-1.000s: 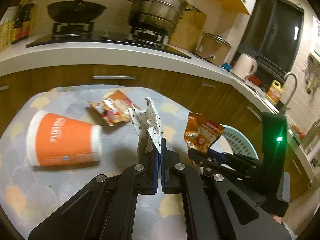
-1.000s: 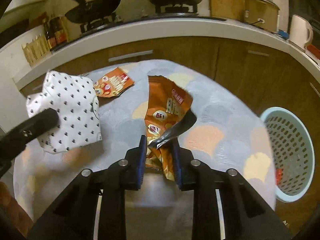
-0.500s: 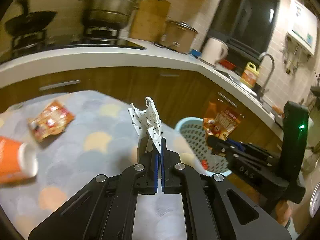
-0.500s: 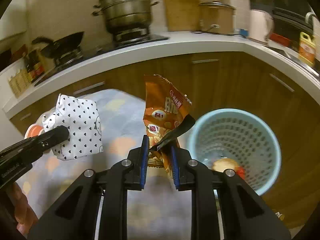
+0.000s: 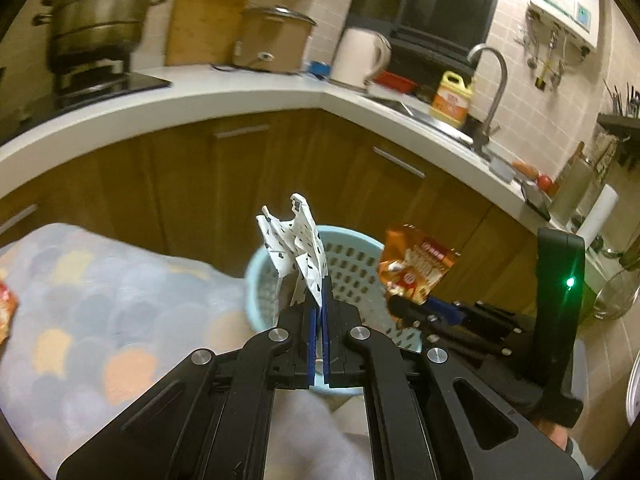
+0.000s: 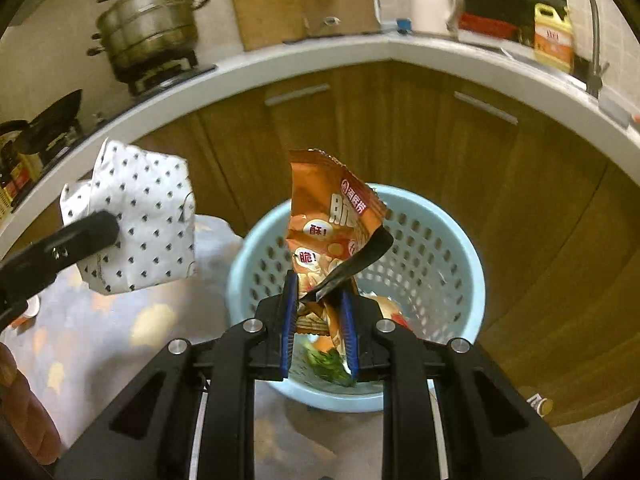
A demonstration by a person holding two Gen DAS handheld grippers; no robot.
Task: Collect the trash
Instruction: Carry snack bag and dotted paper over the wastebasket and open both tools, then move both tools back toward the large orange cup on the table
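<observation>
My left gripper (image 5: 319, 304) is shut on a crumpled white paper with black dots (image 5: 294, 242), held above the near rim of a light blue perforated basket (image 5: 352, 264). From the right wrist view that paper (image 6: 140, 216) hangs left of the basket (image 6: 440, 240), pinched by the left gripper (image 6: 105, 227). My right gripper (image 6: 317, 300) is shut on an orange snack bag (image 6: 326, 216) directly over the basket's mouth. The left wrist view shows the snack bag (image 5: 416, 266) and right gripper (image 5: 404, 308) at the basket's right side. Some trash lies in the basket's bottom.
A table with a pastel scalloped cloth (image 5: 100, 292) lies to the left, with another orange wrapper (image 5: 6, 308) at its edge. Behind the basket stand brown cabinets (image 6: 400, 128) under a white counter carrying a steamer pot (image 6: 148, 28), kettle (image 5: 362, 58) and sink tap (image 5: 490, 92).
Both grippers have swung right, off the table and over to the blue basket, each still carrying its trash. The orange cup and the table wrapper have slid out of view to the left.
</observation>
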